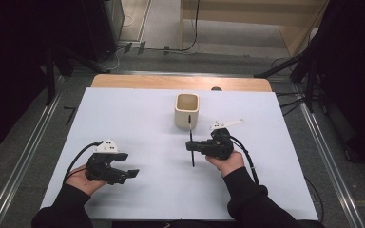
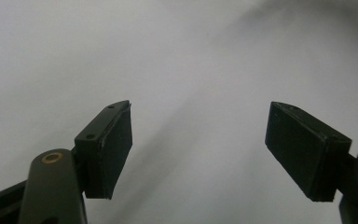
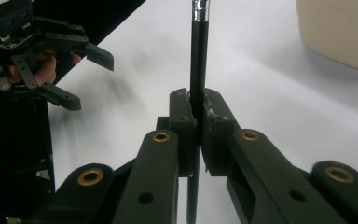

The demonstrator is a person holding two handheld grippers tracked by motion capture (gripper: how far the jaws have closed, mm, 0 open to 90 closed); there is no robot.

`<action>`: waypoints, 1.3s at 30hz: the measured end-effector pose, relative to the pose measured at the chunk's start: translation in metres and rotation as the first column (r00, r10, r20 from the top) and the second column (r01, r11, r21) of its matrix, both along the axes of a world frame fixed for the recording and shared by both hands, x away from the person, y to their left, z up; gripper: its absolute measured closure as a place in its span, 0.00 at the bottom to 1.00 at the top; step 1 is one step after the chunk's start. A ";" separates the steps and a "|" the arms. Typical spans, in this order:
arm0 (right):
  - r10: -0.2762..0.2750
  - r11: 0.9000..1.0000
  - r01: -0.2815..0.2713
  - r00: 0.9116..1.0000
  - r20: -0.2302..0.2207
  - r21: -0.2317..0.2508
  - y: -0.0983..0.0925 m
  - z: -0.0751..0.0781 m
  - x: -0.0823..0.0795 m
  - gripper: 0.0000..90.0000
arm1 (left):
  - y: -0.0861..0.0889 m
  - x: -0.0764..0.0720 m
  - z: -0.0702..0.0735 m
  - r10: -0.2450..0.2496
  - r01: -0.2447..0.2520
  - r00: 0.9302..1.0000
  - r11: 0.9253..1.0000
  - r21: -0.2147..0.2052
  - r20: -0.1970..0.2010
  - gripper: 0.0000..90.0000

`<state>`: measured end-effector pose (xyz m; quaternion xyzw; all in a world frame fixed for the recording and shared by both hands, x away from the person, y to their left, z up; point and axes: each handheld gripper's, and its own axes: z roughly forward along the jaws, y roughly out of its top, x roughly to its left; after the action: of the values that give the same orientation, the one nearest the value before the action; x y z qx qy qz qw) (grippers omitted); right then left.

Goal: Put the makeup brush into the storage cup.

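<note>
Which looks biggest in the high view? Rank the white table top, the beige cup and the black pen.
1. White table top, by far the largest.
2. Beige cup.
3. Black pen, clamped in the right gripper: longer than the cup is tall, but far thinner, so it covers less area.

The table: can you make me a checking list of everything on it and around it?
Surface: white table top, wooden edge at the far side.
Job's things: thin black pen clamped in the right gripper; beige cup upright beyond it.
Clutter: nothing seen.
Grippers: right gripper shut on the pen; left gripper open, nothing between its pads.
Cables: black cable loops from the left gripper; another trails from the right; more lie on the floor.
Surroundings: grey floor, metal rails, dark stands, pale wooden furniture behind.
</note>
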<state>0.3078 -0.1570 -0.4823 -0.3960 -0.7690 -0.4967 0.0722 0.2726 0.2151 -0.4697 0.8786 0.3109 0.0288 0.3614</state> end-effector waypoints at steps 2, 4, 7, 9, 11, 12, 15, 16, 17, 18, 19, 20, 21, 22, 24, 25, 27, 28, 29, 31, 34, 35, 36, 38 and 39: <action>-0.003 1.000 0.002 1.000 0.009 0.003 0.000 0.000 0.002 0.95 | 0.000 0.000 0.000 -0.001 0.001 1.000 1.000 0.000 0.000 0.26; -0.004 1.000 0.004 1.000 -0.006 0.023 0.000 -0.001 0.005 0.95 | 0.001 0.000 0.000 0.000 0.000 1.000 1.000 -0.001 -0.002 0.26; -0.001 1.000 0.001 1.000 0.003 0.000 0.002 0.001 0.008 0.95 | 0.001 0.001 0.000 0.002 -0.002 1.000 1.000 -0.003 -0.003 0.26; -0.002 1.000 0.002 1.000 0.010 0.004 0.002 0.003 0.011 0.95 | 0.000 0.001 0.000 0.003 -0.003 1.000 1.000 -0.001 -0.003 0.26; -0.004 1.000 0.004 1.000 0.020 0.003 0.003 0.005 0.014 0.95 | 0.000 0.000 0.000 0.002 -0.002 1.000 1.000 -0.002 -0.002 0.26; -0.007 1.000 0.007 1.000 0.017 0.005 0.003 0.005 0.016 0.95 | 0.000 0.000 0.000 0.002 -0.002 1.000 1.000 -0.002 -0.003 0.26; -0.015 1.000 0.015 1.000 0.015 0.008 0.002 0.005 0.022 0.95 | 0.001 0.001 -0.001 0.002 -0.002 1.000 1.000 0.000 -0.004 0.26; -0.018 1.000 0.018 1.000 0.018 0.004 0.002 0.006 0.025 0.95 | 0.000 0.001 -0.001 0.002 -0.002 1.000 1.000 -0.001 -0.004 0.26; -0.021 1.000 0.021 1.000 0.018 0.005 0.003 0.006 0.026 0.95 | 0.001 0.001 0.000 0.001 -0.001 1.000 1.000 -0.003 -0.005 0.26; -0.020 1.000 0.020 1.000 0.017 0.004 0.003 0.006 0.028 0.95 | 0.001 0.001 0.000 0.001 -0.001 1.000 1.000 -0.004 -0.005 0.26; -0.023 1.000 0.022 1.000 0.019 0.010 0.003 0.007 0.029 0.95 | 0.001 0.001 0.000 0.000 0.000 1.000 1.000 -0.004 -0.005 0.26; -0.022 1.000 0.022 1.000 0.014 0.005 0.004 0.008 0.030 0.95 | 0.001 0.001 0.000 0.000 0.000 1.000 1.000 -0.003 -0.005 0.26; -0.021 1.000 0.021 1.000 0.013 0.000 0.004 0.009 0.031 0.95 | 0.001 0.001 0.000 -0.001 0.001 1.000 1.000 -0.003 -0.005 0.26; -0.019 1.000 0.019 1.000 0.018 0.002 0.004 0.011 0.032 0.95 | 0.001 0.001 -0.001 -0.001 0.001 1.000 1.000 -0.003 -0.005 0.26; -0.021 1.000 0.021 0.999 0.025 0.006 0.004 0.014 0.034 0.95 | 0.001 0.001 -0.001 -0.001 0.001 1.000 1.000 -0.004 -0.005 0.26; -0.022 1.000 0.022 0.999 0.032 0.007 0.004 0.017 0.034 0.95 | 0.001 0.001 -0.001 0.001 -0.001 1.000 1.000 -0.006 -0.006 0.26; -0.026 1.000 0.026 0.999 0.033 0.012 0.002 0.021 0.036 0.95 | 0.001 0.001 -0.001 0.002 -0.002 1.000 1.000 -0.006 -0.007 0.26; -0.028 1.000 0.027 0.999 0.034 0.012 0.001 0.022 0.037 0.95 | 0.001 0.001 -0.001 0.002 -0.002 1.000 1.000 -0.005 -0.007 0.26; -0.031 0.999 0.031 0.999 0.035 0.014 0.000 0.024 0.038 0.95 | 0.001 0.002 -0.001 0.000 0.000 1.000 1.000 -0.005 -0.008 0.26; -0.034 0.999 0.033 0.999 0.039 0.018 -0.001 0.027 0.041 0.95 | 0.001 0.002 -0.001 0.000 0.000 1.000 1.000 -0.005 -0.008 0.26; -0.036 0.999 0.035 0.998 0.043 0.013 -0.001 0.032 0.046 0.95 | 0.000 0.002 -0.001 -0.001 0.001 1.000 1.000 -0.004 -0.007 0.26; -0.037 0.999 0.036 0.998 0.048 0.012 -0.001 0.034 0.047 0.95 | 0.000 0.002 -0.002 -0.001 0.001 1.000 1.000 -0.004 -0.008 0.26; -0.038 0.999 0.037 0.998 0.049 0.018 -0.001 0.036 0.049 0.95 | 0.000 0.002 -0.002 -0.002 0.002 1.000 1.000 -0.003 -0.007 0.26; -0.040 0.999 0.039 0.998 0.051 0.021 -0.001 0.040 0.052 0.95 | 0.000 0.002 -0.002 -0.003 0.003 1.000 1.000 -0.005 -0.009 0.26; -0.039 0.999 0.038 0.998 0.052 0.020 -0.001 0.042 0.054 0.95 | 0.000 0.002 -0.002 -0.002 0.002 1.000 1.000 -0.004 -0.009 0.26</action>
<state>0.3615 -0.1583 -0.4403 -0.3968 -0.7583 -0.5153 0.0463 0.2744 0.2155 -0.4714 0.8782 0.3119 0.0239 0.3618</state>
